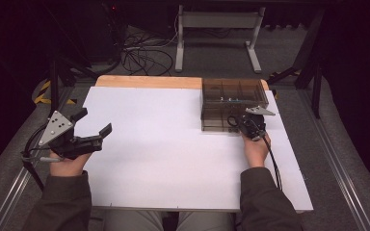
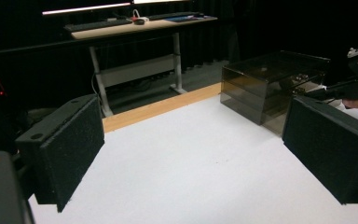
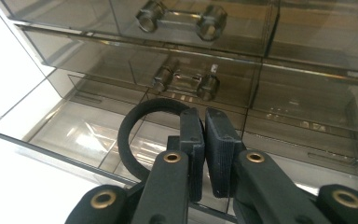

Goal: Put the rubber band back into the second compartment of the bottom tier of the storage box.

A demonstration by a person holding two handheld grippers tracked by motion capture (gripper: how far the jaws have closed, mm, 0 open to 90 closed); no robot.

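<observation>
jaws pinch black ring, standing upright.

A black elastic ring, thin and round, hangs upright over the pulled-out bottom drawer of a smoky, see-through drawer box at the far right of the white surface, pinched at one side.

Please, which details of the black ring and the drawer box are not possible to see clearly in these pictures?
- Black ring: right gripper view, its right side is hidden behind the right gripper.
- Ring in high view: too small and dark.
- Drawer box: contents hidden by smoky plastic, glare.
- Open drawer: cut off by the gripper.
</observation>
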